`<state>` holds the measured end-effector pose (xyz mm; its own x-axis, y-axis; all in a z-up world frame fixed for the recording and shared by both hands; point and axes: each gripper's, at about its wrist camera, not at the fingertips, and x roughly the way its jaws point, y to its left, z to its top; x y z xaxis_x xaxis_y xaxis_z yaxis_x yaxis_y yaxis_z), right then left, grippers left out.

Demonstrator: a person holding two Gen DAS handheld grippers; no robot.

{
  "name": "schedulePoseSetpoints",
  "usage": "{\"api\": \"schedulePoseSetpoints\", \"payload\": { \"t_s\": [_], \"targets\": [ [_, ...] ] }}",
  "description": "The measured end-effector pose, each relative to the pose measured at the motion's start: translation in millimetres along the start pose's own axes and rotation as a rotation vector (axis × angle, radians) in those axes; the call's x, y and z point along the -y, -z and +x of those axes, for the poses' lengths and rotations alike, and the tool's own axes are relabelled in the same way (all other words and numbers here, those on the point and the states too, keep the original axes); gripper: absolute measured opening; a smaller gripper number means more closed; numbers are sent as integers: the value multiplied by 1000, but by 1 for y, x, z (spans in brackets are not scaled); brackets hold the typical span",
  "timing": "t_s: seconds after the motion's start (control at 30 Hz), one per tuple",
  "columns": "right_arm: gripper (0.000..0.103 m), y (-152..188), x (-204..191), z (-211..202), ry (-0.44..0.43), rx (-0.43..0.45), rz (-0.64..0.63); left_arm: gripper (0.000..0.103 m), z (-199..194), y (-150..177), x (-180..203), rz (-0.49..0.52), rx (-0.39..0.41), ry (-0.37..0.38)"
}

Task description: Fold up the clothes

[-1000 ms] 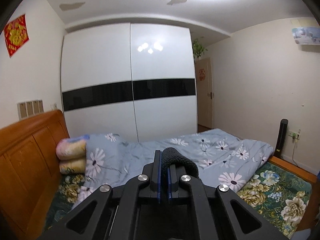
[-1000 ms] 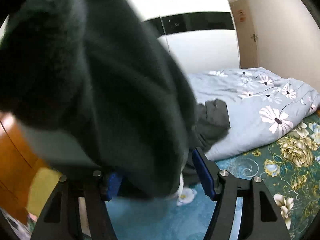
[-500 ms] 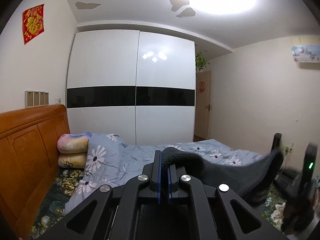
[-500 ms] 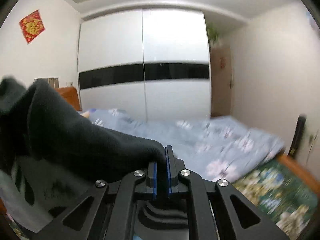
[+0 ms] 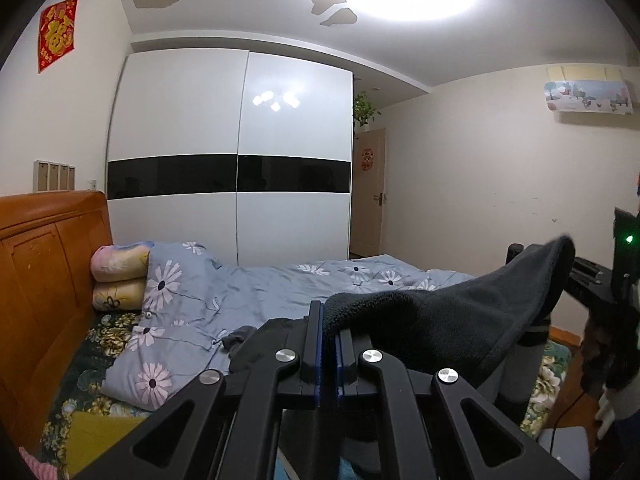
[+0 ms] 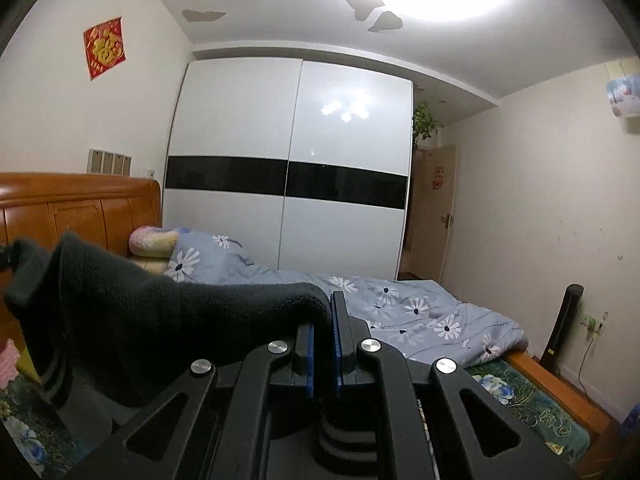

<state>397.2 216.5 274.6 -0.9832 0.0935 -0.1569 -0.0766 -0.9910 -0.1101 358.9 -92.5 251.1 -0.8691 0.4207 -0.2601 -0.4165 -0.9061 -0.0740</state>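
Above the bed, in the lower middle of both wrist views, a dark fleece garment (image 5: 448,320) is hanging stretched between the two claws. The left gripper (image 5: 329,344) is showing its blue-lined fingers pressed together on one edge of the fleece, which is running off toward the right of that frame, where the other tool is just peeking in at the edge. The right gripper (image 6: 323,344) is pinching the opposite edge the same way, with the cloth trailing away to the left of its frame (the far corner there is sagging a little). So the garment is being held up in the air, spread along its top edge, clear of the flowered blue quilt (image 6: 420,312) lying across the middle of both frames.

Another dark piece of clothing (image 5: 256,340) is lying crumpled on the quilt, lower centre of the left view. The white wardrobe (image 5: 232,152) is filling the background.

To my eye this is the spreading-out stage: the piece is being pulled taut for a fold. The next move is calling for both claws staying clamped and level, either lowering the fleece flat onto the bed or bringing one edge over to meet the other, without letting the slack middle bunch
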Motion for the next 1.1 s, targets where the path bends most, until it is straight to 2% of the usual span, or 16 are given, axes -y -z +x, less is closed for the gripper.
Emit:
{"api": "schedulePoseSetpoints", "payload": {
  "t_s": [0.13, 0.23, 0.37, 0.57, 0.73, 0.93, 1.1],
  "targets": [
    [7, -9, 0, 15, 3, -51, 13, 5, 52, 4, -9, -33, -86, -17],
    [7, 9, -2, 59, 10, -179, -15, 5, 111, 33, -19, -88, -220, -35],
    [7, 73, 6, 138, -19, -426, 36, 5, 189, 96, -33, -136, -412, -68],
    [7, 168, 17, 208, -43, -668, 72, 5, 270, 185, -42, -190, -646, -128],
    [7, 203, 21, 267, -60, -782, 68, 6, 326, 198, -48, -178, -714, -167],
    [7, 223, 38, 345, -69, -857, 101, 6, 398, 201, -53, -148, -793, -220],
    [8, 251, 50, 390, -68, -945, 118, 6, 456, 226, -59, -116, -913, -270]
  ]
}}
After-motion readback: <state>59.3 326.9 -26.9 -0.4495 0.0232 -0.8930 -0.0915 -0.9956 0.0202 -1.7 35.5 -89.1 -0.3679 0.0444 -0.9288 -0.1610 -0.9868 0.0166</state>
